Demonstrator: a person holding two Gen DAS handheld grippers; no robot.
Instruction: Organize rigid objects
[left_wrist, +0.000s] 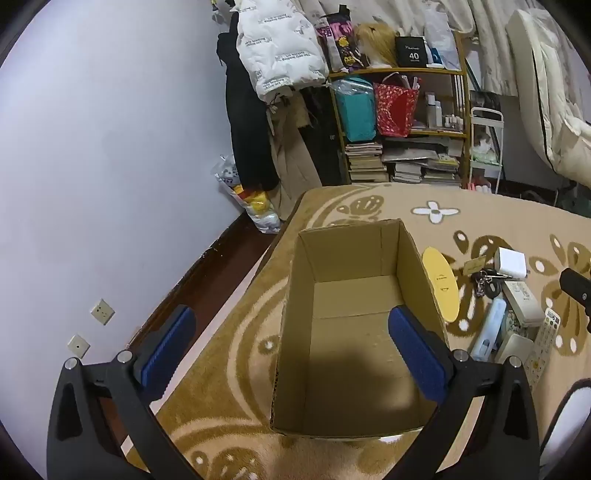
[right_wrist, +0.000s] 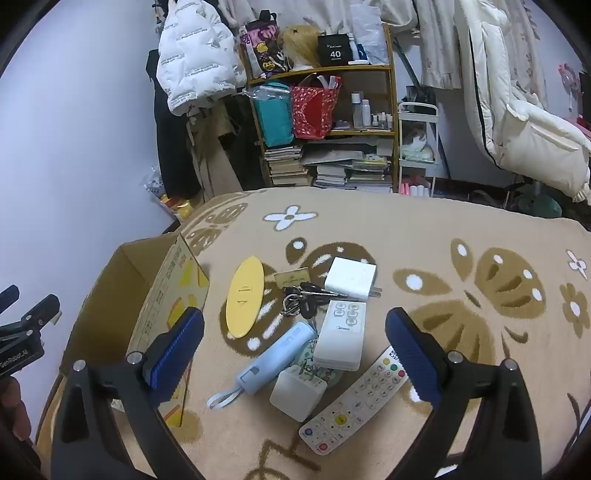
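An open, empty cardboard box (left_wrist: 354, 332) sits on the patterned blanket; it also shows at the left of the right wrist view (right_wrist: 147, 295). My left gripper (left_wrist: 295, 347) is open above the box's near left side. My right gripper (right_wrist: 295, 354) is open above a cluster of items: a yellow oval plate (right_wrist: 244, 301), a white charger (right_wrist: 351, 277), keys (right_wrist: 301, 299), a white air-conditioner remote (right_wrist: 341, 334), a light blue tube-shaped device (right_wrist: 277, 356), a white cube (right_wrist: 298, 393) and a white TV remote (right_wrist: 354, 400). Neither gripper holds anything.
The blanket (right_wrist: 424, 236) covers a bed. Behind it stand a cluttered shelf (right_wrist: 325, 122) with books and bags, hanging coats (right_wrist: 195, 55) and a white trolley (right_wrist: 417, 147). A wall (left_wrist: 92, 147) with sockets runs on the left, beyond the bed's left edge.
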